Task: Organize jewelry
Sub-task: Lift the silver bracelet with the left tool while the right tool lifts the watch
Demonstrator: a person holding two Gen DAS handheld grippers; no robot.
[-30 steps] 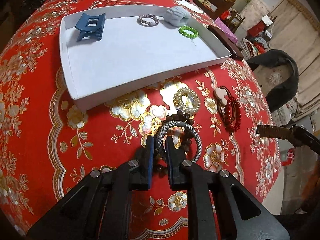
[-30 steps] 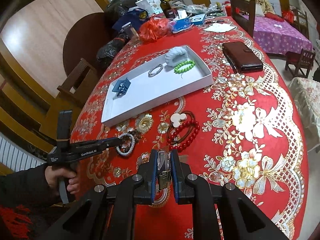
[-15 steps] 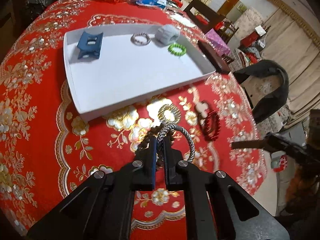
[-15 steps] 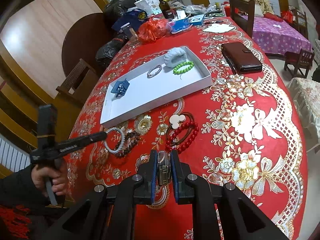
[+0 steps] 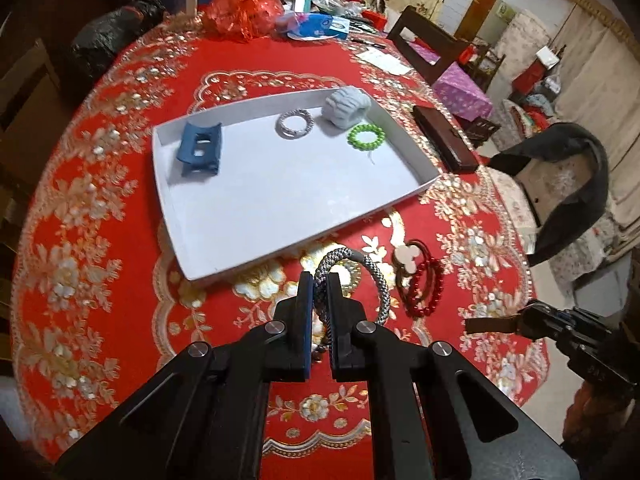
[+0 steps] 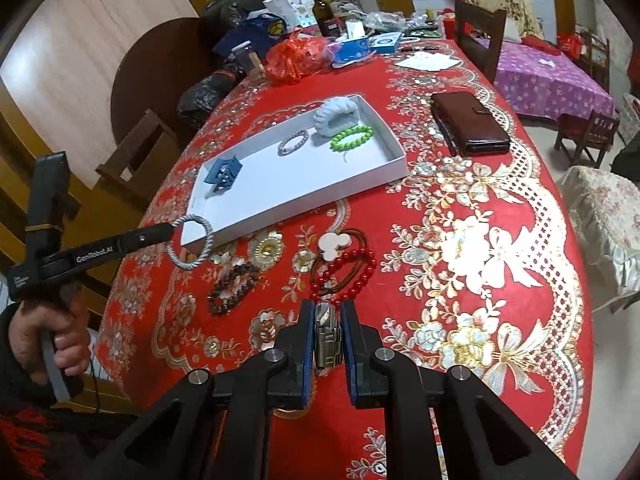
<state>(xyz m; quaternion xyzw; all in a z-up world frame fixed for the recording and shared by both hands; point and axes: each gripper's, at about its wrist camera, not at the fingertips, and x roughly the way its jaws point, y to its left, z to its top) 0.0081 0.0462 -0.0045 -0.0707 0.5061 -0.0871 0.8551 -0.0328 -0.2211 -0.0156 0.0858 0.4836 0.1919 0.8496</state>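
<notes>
Above the red tablecloth [image 6: 460,216], L gripper [image 5: 318,280] is clamped on a grey braided bangle [image 5: 360,276], lifted near the white tray [image 5: 280,196] corner. R gripper [image 6: 327,312] pinches a metal watch [image 6: 327,336]. "GenRobot.AI" on L tool. Tray holds blue hair claw [image 5: 200,148], grey bracelet [image 5: 295,124], scrunchie [image 5: 346,106], green beads [image 5: 366,136].

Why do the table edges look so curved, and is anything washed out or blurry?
Both wrist views use fisheye lenses, so the red tablecloth bulges and the corners go black. In the left wrist view the white tray floor is slightly washed out. In the right wrist view the far clutter is soft and the gold flowers glare.
</notes>
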